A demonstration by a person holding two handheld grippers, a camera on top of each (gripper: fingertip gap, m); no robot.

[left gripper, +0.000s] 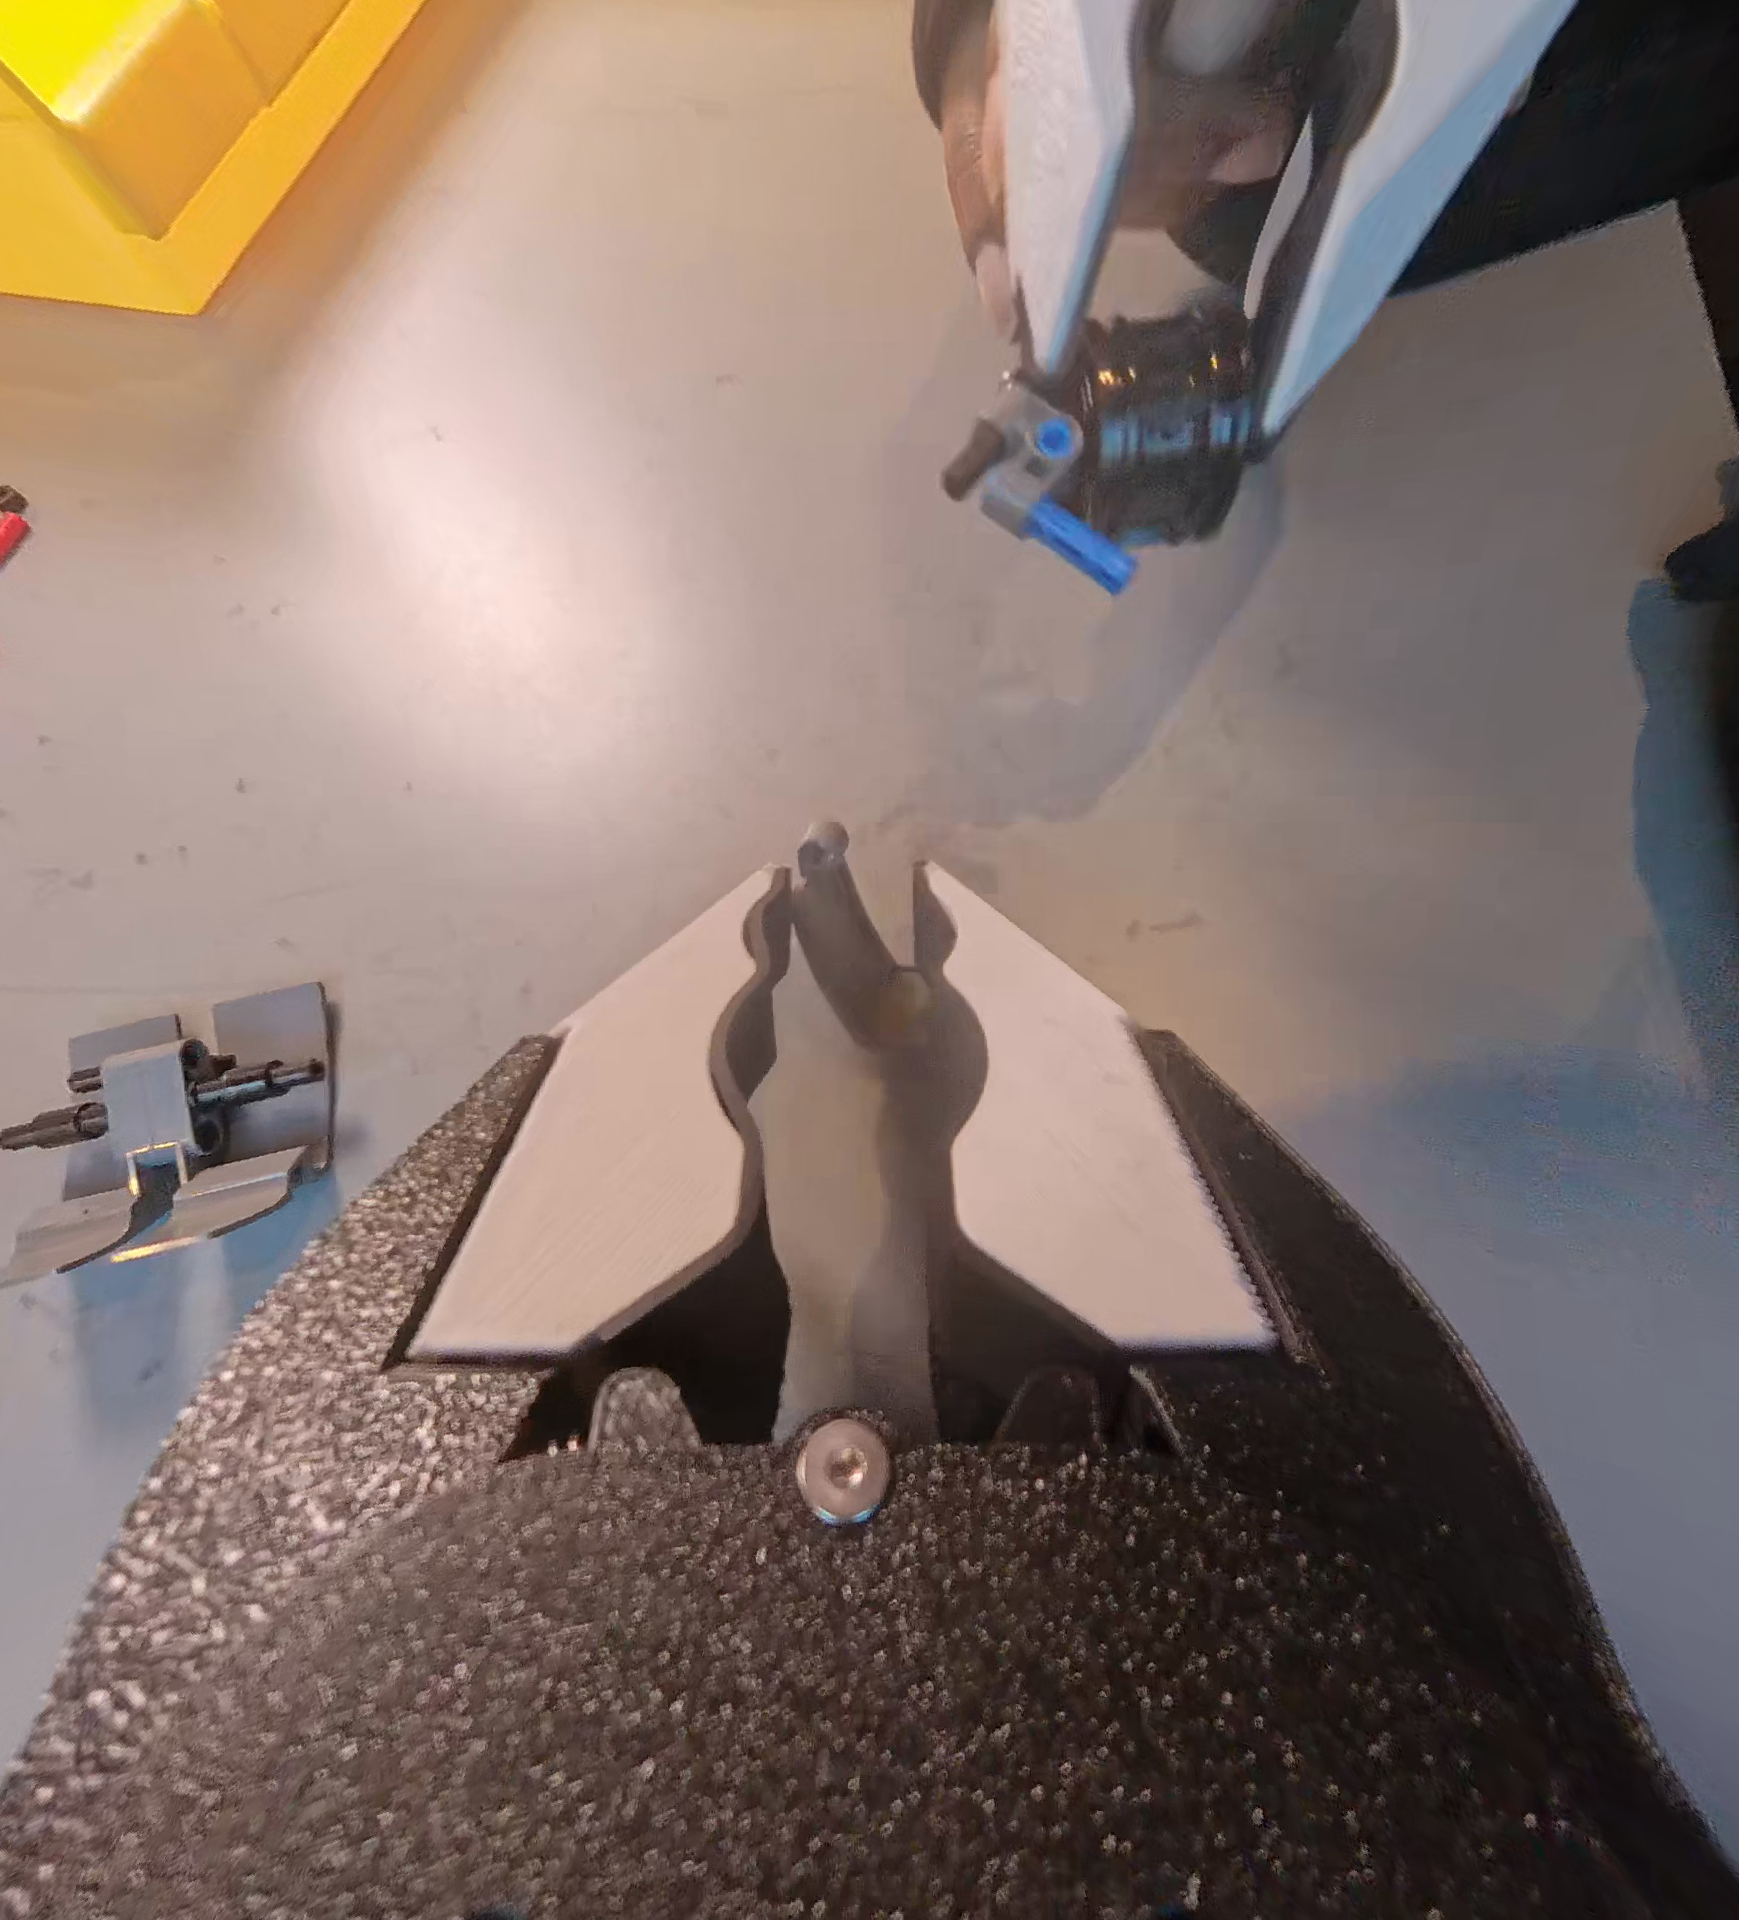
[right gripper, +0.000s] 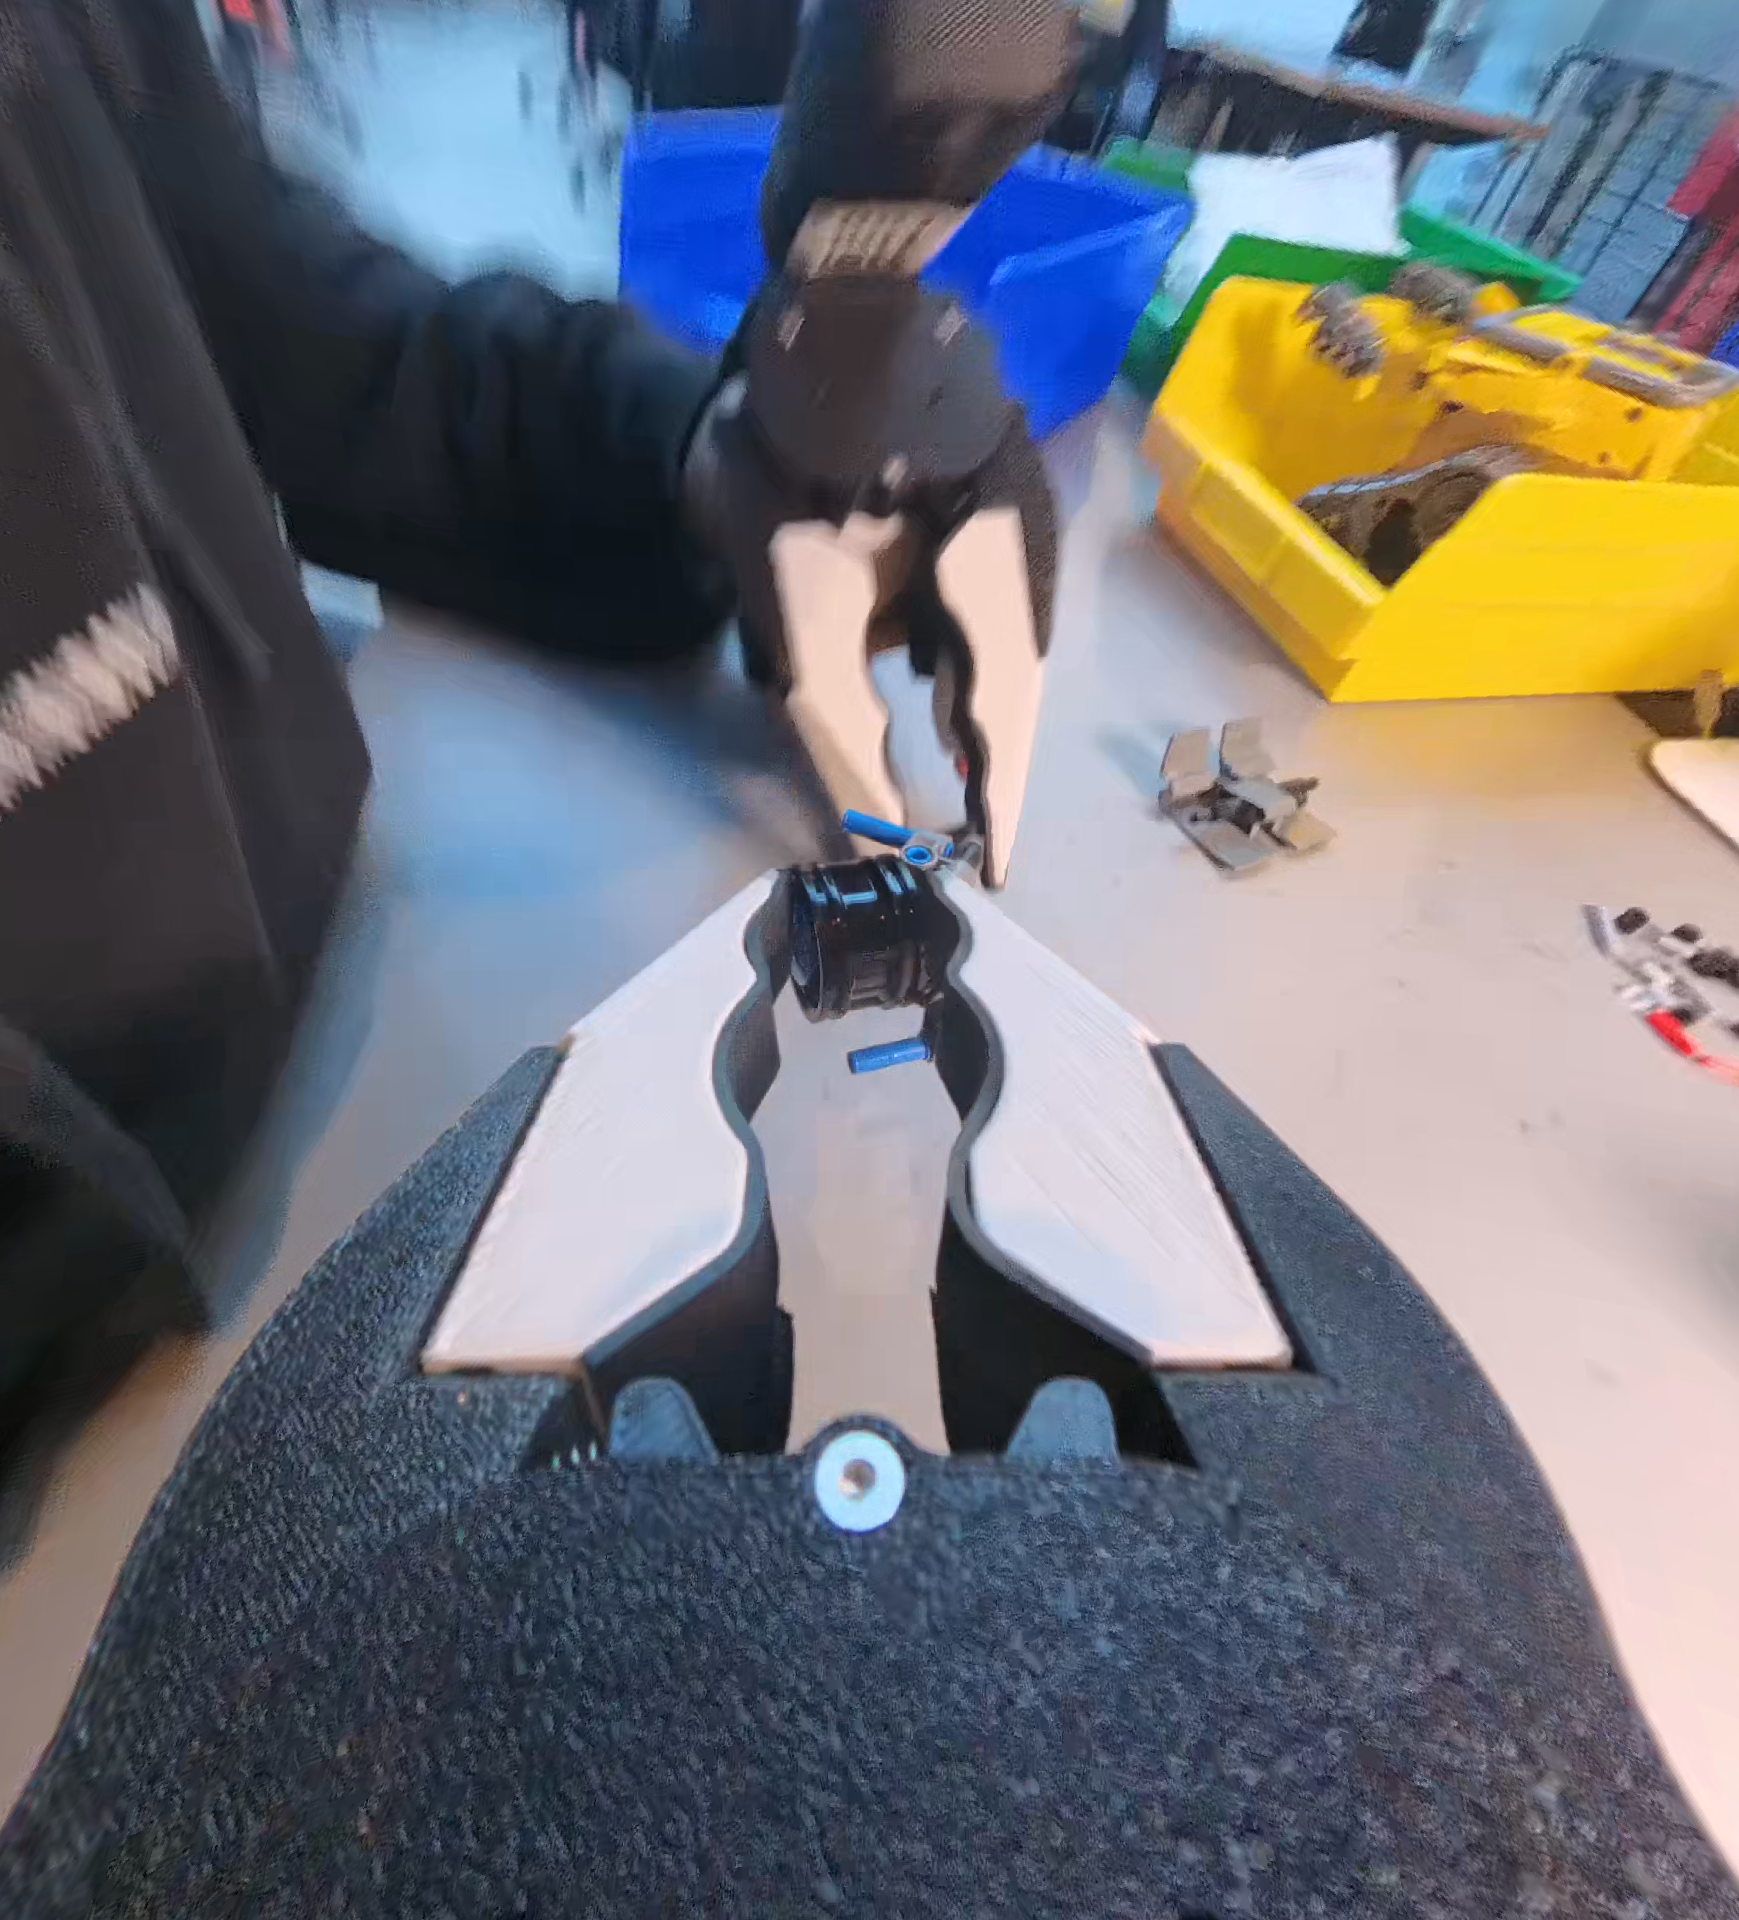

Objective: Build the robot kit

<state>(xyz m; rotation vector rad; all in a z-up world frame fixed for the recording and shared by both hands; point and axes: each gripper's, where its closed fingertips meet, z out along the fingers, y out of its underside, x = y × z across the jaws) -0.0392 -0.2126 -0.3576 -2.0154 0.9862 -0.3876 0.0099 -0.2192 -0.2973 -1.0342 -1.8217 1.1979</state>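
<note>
Right tongs (right gripper: 860, 940) clamp a black ribbed wheel (right gripper: 860, 951) carrying blue pins above the worktop (left gripper: 532, 623); left tongs (left gripper: 849, 883) pinch a dark curved piece (left gripper: 844, 956), tips nearly meeting.

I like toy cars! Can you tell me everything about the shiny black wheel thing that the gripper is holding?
The black wheel is small, round and glossy, like hard plastic, with ribs running around it. It lies on its side, off the table, pinched between the fingertips of the right gripper. A grey connector piece with blue pins sticks out from one end, and another blue pin pokes out the other side. Only the gripper's fingers touch it.
</note>
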